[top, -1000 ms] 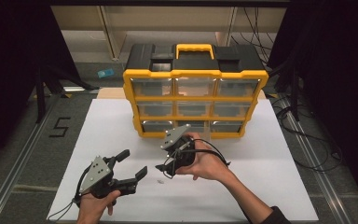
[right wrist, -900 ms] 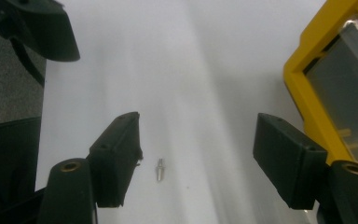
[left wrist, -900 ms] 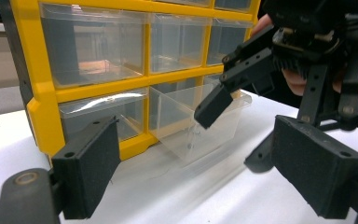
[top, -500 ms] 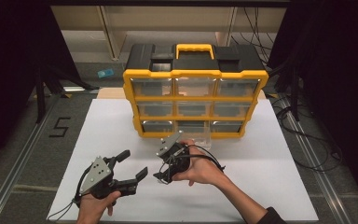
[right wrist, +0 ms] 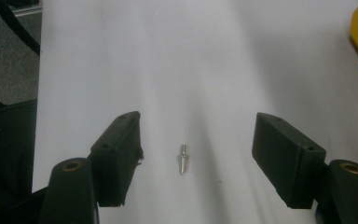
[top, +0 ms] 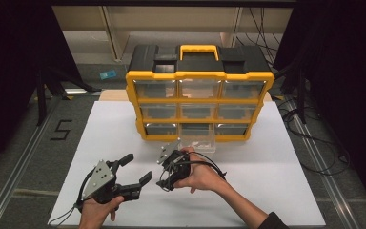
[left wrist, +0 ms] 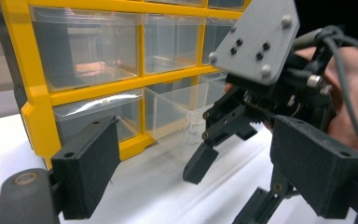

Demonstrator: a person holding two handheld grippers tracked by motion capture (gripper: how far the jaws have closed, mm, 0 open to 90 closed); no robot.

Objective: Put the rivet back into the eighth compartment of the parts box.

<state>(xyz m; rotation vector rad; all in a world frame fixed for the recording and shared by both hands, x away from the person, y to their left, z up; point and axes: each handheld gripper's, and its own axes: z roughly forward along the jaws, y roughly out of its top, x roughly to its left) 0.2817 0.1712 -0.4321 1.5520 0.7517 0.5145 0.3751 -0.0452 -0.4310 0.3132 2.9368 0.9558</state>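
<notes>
Clear plastic drawer [top: 198,140] pulled out; right gripper [right wrist: 196,158] open over the small silver pin [right wrist: 182,159] — ungrasped, apparently; left gripper [top: 129,169] idle, open.

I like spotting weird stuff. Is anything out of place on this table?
Yes. One clear drawer in the bottom row of the yellow organizer sticks out while the others sit flush. A tiny metal pin lies loose on the white table, between the right claw's open jaws.

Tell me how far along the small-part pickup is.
Done: one clear drawer in the yellow organizer is pulled open. In hand: the open right gripper straddles a small metal pin on the white mat. Left: gripping the pin, probably binning it.
</notes>
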